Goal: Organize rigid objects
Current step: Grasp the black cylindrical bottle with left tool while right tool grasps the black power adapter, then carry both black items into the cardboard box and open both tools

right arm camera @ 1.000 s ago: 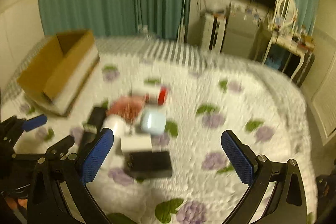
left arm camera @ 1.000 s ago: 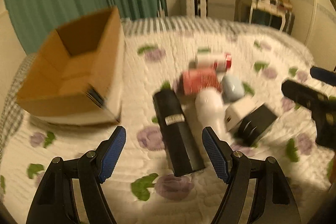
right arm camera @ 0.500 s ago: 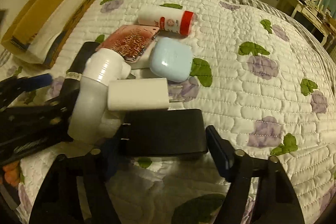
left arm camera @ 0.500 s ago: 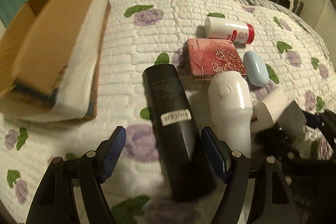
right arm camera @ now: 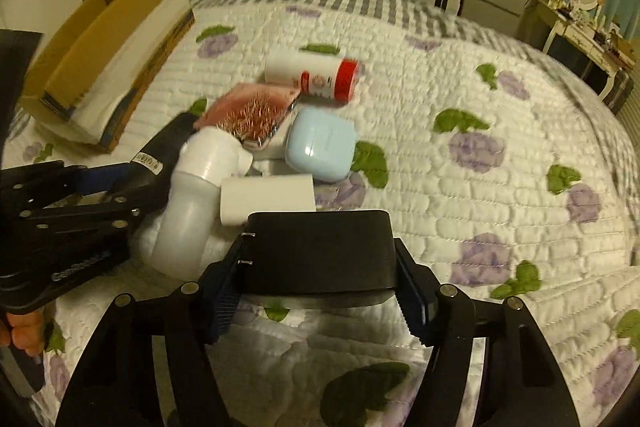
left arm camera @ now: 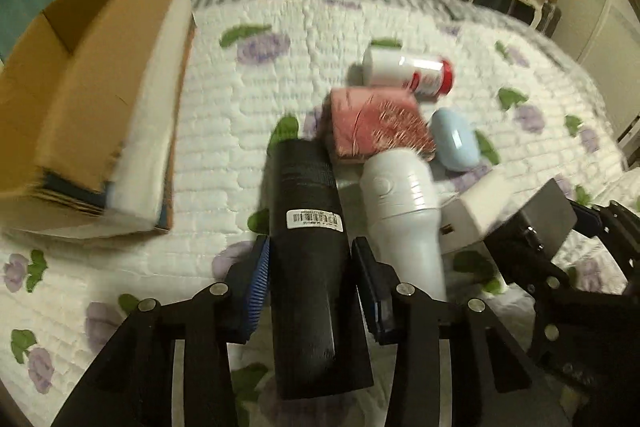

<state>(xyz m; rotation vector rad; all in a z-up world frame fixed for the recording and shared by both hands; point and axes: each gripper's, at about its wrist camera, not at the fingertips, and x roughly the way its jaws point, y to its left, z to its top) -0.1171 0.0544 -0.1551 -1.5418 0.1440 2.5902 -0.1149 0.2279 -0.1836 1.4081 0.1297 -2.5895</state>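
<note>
On the flowered quilt lies a black bottle [left arm camera: 308,247] with a barcode label, lengthwise between the blue pads of my left gripper [left arm camera: 312,287]. Its jaws are closing and both pads look pressed against the bottle's sides. Beside it to the right lies a white bottle [left arm camera: 404,203]. My right gripper [right arm camera: 318,287] is shut on a black power adapter [right arm camera: 316,251], gripped across its width. The left wrist view shows that adapter [left arm camera: 548,211] at the right edge. A white charger cube [right arm camera: 266,199] touches the adapter's far side.
An open cardboard box [left arm camera: 80,99] stands at the left on the bed. Behind the held items lie a pink box [left arm camera: 376,123], a light blue case [right arm camera: 320,143] and a white red-capped bottle [right arm camera: 316,77]. Furniture stands past the bed's far edge. Bare quilt spreads to the right.
Both grippers came down onto the pile. The left jaws narrowed from wide apart onto the black bottle. The right jaws closed on the black adapter half a second ago and still hold it.
</note>
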